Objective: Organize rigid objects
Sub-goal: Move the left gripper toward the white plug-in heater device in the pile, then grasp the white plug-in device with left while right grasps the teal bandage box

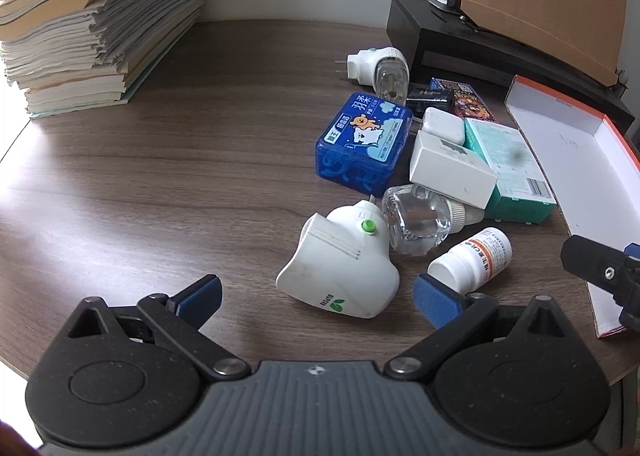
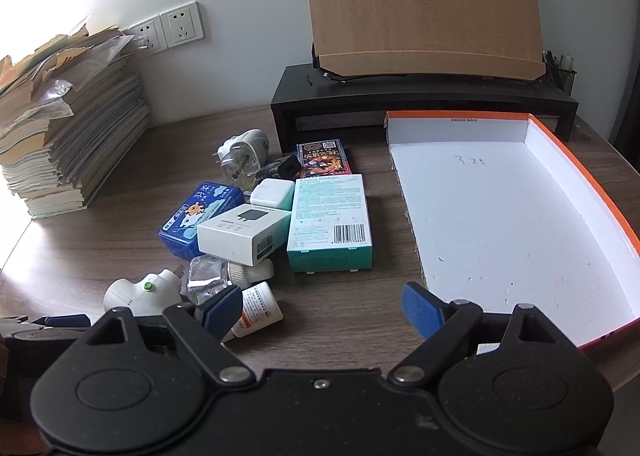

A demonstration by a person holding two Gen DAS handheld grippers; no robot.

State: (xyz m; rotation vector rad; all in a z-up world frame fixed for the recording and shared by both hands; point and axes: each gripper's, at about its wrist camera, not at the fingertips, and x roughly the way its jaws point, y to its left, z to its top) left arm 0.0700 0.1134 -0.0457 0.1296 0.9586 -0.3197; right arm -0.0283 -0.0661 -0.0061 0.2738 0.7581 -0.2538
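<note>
A pile of small items lies on the wooden table: a white plug-in device [image 1: 340,268] with a green button, a clear bottle [image 1: 416,219], a white pill bottle [image 1: 472,260], a blue box [image 1: 364,139], a white carton [image 1: 452,171] and a teal carton [image 2: 330,221]. My left gripper [image 1: 316,298] stands open just in front of the white plug-in device, nothing between its fingers. My right gripper [image 2: 322,310] is open too, over bare table between the pill bottle [image 2: 256,310] and the white-lined orange tray [image 2: 520,215], which holds nothing.
A tall stack of books and papers [image 1: 92,15] fills the back left. A black monitor stand [image 2: 420,99] with a wooden board [image 2: 424,3] sits at the back. A second plug-in device [image 1: 380,67], a white adapter [image 2: 272,193] and a dark printed box [image 2: 324,157] lie behind the pile.
</note>
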